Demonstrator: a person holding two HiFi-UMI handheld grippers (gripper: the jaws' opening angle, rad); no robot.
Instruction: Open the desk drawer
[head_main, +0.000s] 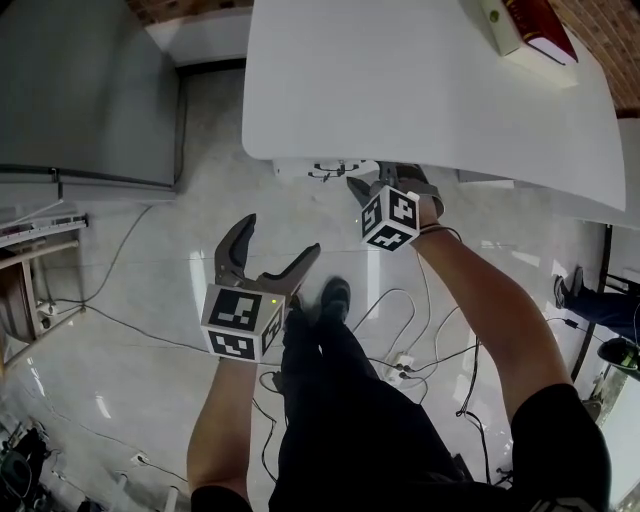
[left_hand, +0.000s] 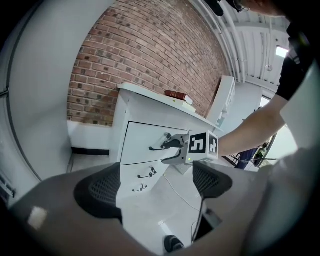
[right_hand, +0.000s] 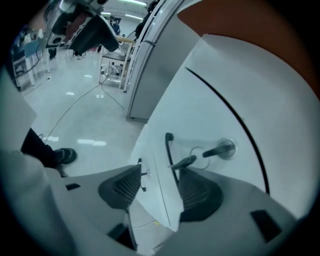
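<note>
No legible text or numbers

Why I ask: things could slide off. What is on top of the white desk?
A red book lies near one corner of the desk top; the rest in view is bare. What lies beneath the book is covered.

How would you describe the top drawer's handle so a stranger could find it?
Find the white desk before the brick wall; its front has three stacked drawers. The handle is the dark curved bar on the top drawer, the tallest. It sits above the two lower handles, and a key with a ring sticks out beside it.
</note>
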